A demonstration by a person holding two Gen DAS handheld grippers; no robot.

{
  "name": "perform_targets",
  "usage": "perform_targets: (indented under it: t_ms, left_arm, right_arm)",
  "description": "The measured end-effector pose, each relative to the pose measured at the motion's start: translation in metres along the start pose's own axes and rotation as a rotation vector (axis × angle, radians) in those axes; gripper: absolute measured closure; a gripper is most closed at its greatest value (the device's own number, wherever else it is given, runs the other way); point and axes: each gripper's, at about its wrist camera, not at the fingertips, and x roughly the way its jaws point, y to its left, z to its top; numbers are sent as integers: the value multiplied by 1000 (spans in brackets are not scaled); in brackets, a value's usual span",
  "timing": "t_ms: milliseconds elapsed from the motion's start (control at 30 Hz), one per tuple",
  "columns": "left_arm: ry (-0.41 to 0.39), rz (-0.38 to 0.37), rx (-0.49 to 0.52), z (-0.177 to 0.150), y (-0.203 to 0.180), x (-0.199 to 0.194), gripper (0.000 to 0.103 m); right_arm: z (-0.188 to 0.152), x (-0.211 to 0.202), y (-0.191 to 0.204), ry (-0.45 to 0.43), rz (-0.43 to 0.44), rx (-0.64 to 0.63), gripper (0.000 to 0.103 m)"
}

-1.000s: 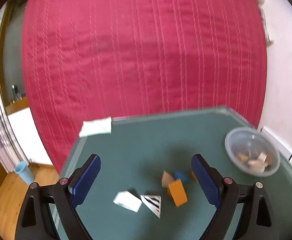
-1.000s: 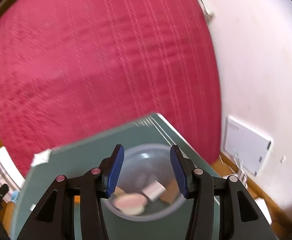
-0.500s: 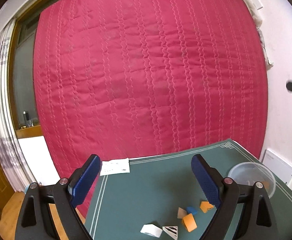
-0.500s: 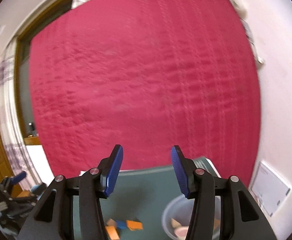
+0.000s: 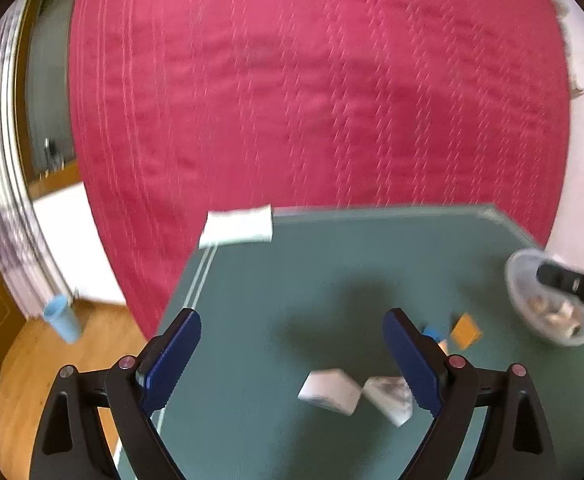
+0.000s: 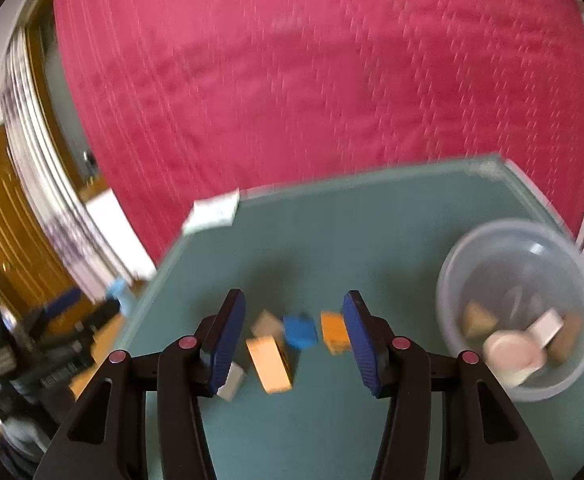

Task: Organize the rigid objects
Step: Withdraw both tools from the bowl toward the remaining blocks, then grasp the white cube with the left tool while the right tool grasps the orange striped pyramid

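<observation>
Several small blocks lie on the green table [image 6: 371,216]. In the right wrist view a long orange block [image 6: 270,364], a blue block [image 6: 299,332], a tan block [image 6: 268,322] and a second orange block [image 6: 333,330] sit between the fingers of my open, empty right gripper [image 6: 293,340], which hovers above them. A white block [image 6: 232,384] is partly hidden by its left finger. A clear bowl [image 6: 475,240] at the right holds several blocks. My left gripper [image 5: 292,360] is open and empty above a white block [image 5: 329,392] and a striped block [image 5: 389,396].
A white paper [image 5: 238,226] lies at the table's far left corner. A red quilted cloth [image 5: 311,80] hangs behind the table. A blue cup [image 5: 62,318] stands on the wooden floor to the left. The table's left edge [image 5: 196,280] is near my left gripper.
Both views have tilted back down toward the table. The right gripper has swung left from the bowl to above the blocks. Both grippers stay open.
</observation>
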Motion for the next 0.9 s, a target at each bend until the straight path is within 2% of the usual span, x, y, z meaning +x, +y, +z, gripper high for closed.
perform_targets:
  t_ms: [100, 300, 433, 700, 900]
  left_arm:
    - [62, -3, -24, -18, 7, 22, 8]
    - [137, -5, -63, -46, 13, 48, 8]
    - [135, -8, -62, -54, 13, 52, 8]
    - [123, -25, -35, -62, 8, 56, 8]
    - [135, -50, -84, -62, 17, 61, 8]
  right_arm:
    - [-26, 32, 3, 66, 35, -22, 51]
    - [-52, 76, 9, 146, 56, -47, 51]
    - [-56, 95, 11, 162, 40, -64, 53]
    - [-52, 117, 12, 180, 69, -43, 55]
    - [-54, 126, 19, 197, 85, -74, 55]
